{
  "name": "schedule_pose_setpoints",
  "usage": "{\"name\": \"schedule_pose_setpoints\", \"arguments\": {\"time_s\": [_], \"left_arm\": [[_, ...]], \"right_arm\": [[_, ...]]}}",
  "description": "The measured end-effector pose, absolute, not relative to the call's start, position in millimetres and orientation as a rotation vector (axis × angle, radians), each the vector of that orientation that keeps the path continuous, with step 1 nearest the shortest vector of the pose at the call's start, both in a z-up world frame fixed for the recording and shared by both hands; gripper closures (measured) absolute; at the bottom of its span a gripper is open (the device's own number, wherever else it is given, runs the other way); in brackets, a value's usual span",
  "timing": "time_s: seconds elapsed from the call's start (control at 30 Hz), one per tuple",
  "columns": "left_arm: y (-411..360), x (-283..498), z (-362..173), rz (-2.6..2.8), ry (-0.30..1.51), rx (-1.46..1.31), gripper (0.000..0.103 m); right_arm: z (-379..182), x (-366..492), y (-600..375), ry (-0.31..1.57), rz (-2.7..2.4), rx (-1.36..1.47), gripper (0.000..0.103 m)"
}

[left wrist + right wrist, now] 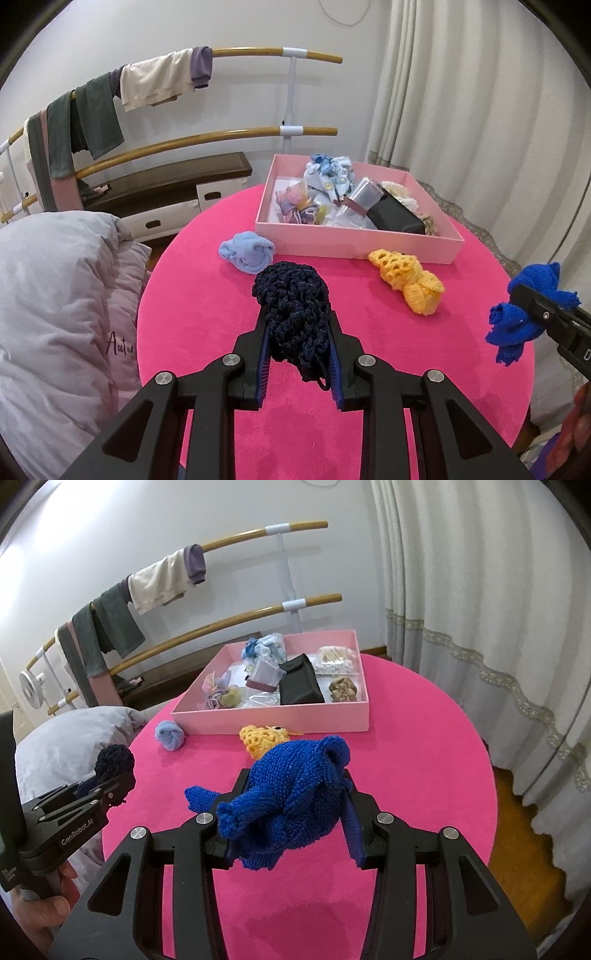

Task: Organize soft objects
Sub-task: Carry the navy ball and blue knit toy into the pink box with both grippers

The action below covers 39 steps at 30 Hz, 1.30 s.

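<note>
Left gripper (pixel 297 325) clenches a navy knit (pixel 291 295), right gripper (pixel 291 808) a blue knit (pixel 291 794); the pink box (pixel 354 245) lies straight ahead of both, nearer the left

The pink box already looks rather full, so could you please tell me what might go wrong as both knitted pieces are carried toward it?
1. The shallow pink cardboard box is crowded; a black pouch fills its middle, so a dropped piece may perch on the clutter or spill over the rim.
2. A loop dangles from the navy knitted bundle in the left tongs and could snag.
3. The royal-blue knitted piece overhangs the right tongs and might drag the yellow crochet piece.
</note>
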<state>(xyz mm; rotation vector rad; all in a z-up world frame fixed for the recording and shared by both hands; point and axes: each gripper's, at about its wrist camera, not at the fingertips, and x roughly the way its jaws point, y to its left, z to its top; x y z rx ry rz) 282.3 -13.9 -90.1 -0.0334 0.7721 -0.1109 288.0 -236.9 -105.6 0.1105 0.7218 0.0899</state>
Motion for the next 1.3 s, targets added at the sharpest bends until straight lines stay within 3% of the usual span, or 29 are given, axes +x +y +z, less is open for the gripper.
{"name": "schedule_pose_setpoints", "arguments": {"time_s": [0.5, 0.83, 1.3], "left_arm": [[-18.7, 353.4, -37.3, -0.121, 0.675, -0.029, 0.080], [-41.8, 460.5, -19.5, -0.119, 0.671, 0.014, 0.080], [-81.4, 632.6, -40.7, -0.141, 0.773, 0.016, 0.080]], "right_arm": [[-57.8, 354.3, -246.4, 0.657, 0.117, 0.074, 0.061], [-36.1, 451.0, -246.5, 0.674, 0.112, 0.029, 0.061], [-52.4, 559.2, -249.9, 0.784, 0.091, 0.007, 0.060]]}}
